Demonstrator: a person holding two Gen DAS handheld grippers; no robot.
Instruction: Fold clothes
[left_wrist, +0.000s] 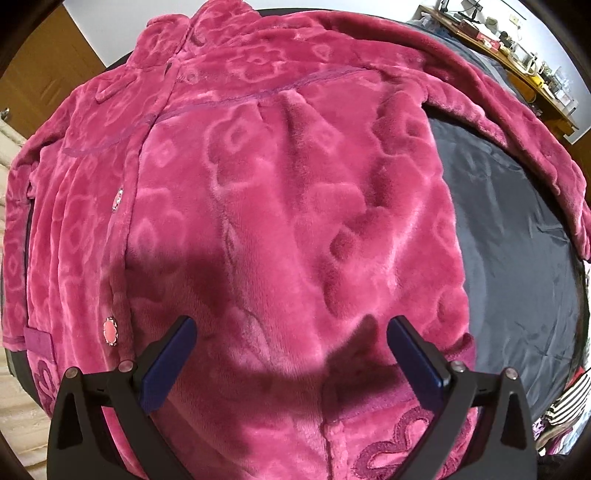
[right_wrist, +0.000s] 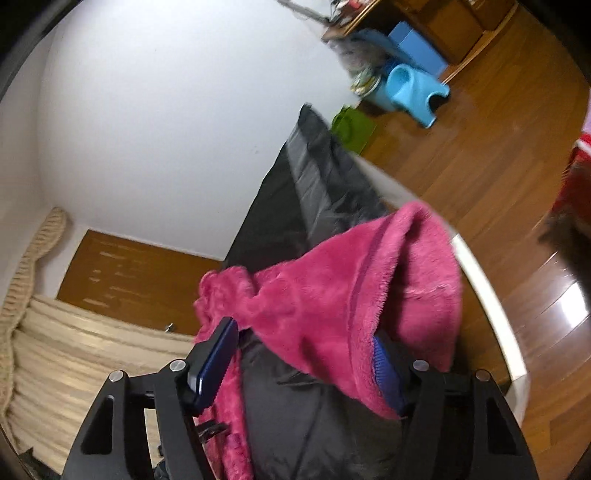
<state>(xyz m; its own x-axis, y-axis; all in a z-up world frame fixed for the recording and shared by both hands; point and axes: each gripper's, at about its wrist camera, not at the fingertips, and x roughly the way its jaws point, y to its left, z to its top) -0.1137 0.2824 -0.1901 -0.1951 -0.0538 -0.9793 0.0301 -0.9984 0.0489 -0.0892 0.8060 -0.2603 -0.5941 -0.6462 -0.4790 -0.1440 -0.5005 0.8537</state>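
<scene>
Robe (left_wrist: 280, 206) lies flat on dark sheet (left_wrist: 509, 236). Left gripper (left_wrist: 291, 332) gapes empty above it; right gripper (right_wrist: 306, 343) wide, sleeve draped across, unpinched. I'd regrip that cuff before folding inward.

Left wrist view: looks steeply down, close over pink robe (left_wrist: 280, 206) spread on dark sheet (left_wrist: 517, 266). Right wrist view: tilted, shallower, faces along sheet (right_wrist: 314, 177) toward white wall (right_wrist: 166, 110), wood floor (right_wrist: 480, 155). Shared: robe (right_wrist: 332, 295), sheet.

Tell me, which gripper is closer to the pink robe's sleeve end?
Right. The right gripper has the sleeve end draped over its fingers; the left gripper hovers over the robe's body.
</scene>
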